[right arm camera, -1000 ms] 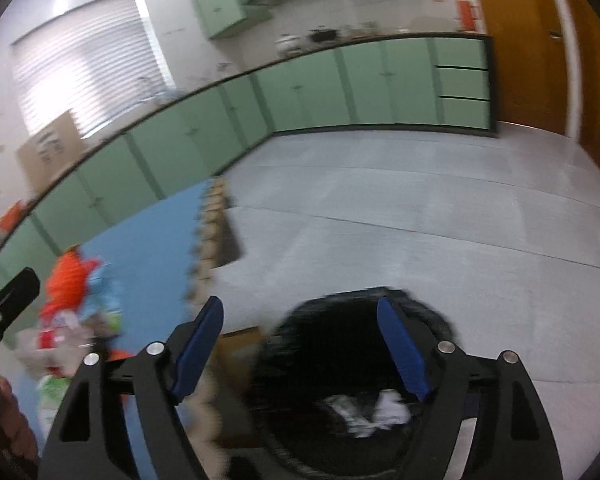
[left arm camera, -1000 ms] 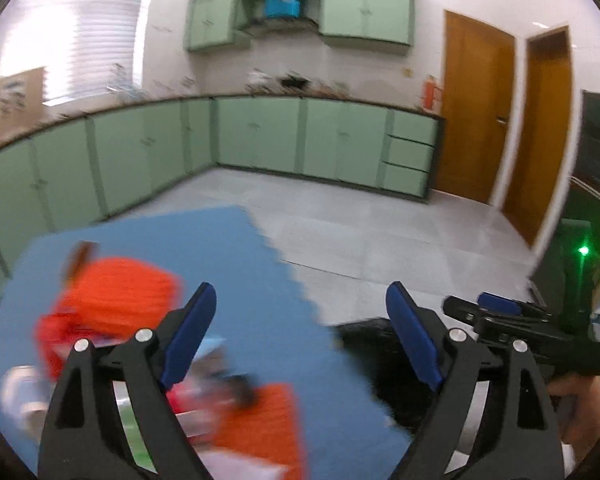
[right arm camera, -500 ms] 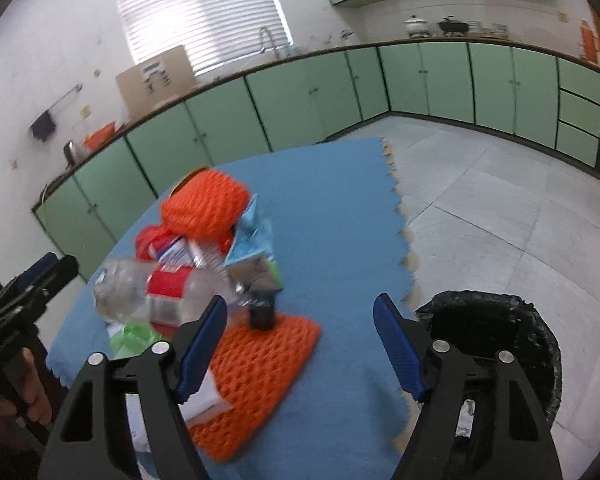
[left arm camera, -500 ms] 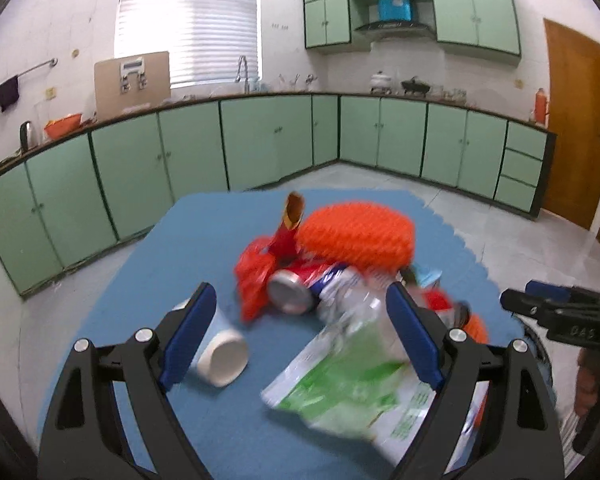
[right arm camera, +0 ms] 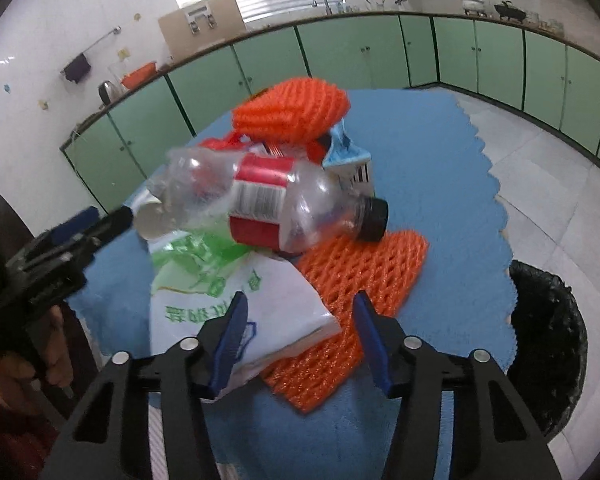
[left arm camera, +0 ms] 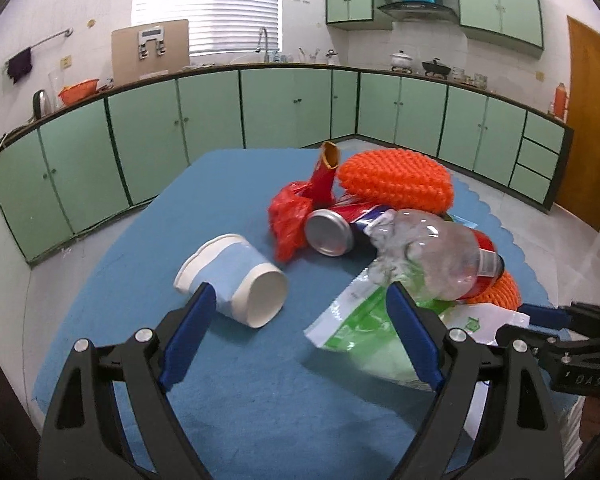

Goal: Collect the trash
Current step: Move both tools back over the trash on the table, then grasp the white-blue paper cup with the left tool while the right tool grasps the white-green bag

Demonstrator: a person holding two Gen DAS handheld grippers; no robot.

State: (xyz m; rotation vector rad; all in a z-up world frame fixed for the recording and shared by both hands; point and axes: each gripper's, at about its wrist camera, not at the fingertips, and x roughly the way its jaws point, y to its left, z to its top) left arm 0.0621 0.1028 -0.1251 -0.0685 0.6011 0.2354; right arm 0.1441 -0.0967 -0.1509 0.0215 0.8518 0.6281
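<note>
A pile of trash lies on a blue mat [left arm camera: 228, 392]. A white and blue paper cup [left arm camera: 234, 278] lies on its side just ahead of my open left gripper [left arm camera: 296, 338]. Behind it are a drink can [left arm camera: 332, 230], red plastic [left arm camera: 288, 216], an orange foam net [left arm camera: 396, 180], a clear plastic bottle [left arm camera: 440, 256] and a green and white bag [left arm camera: 364, 332]. My open right gripper [right arm camera: 300, 340] hovers over the white bag [right arm camera: 240, 300] and a flat orange net [right arm camera: 360, 280]. The bottle [right arm camera: 260, 204] lies behind them.
A black-lined trash bin [right arm camera: 548, 344] stands on the tiled floor to the right of the mat. Green kitchen cabinets [left arm camera: 180, 128] run along the walls behind. A brown door [left arm camera: 588, 120] is at the far right.
Both grippers swung left from the bin and floor toward the trash pile, then came closer to it. Both stayed open and empty.
</note>
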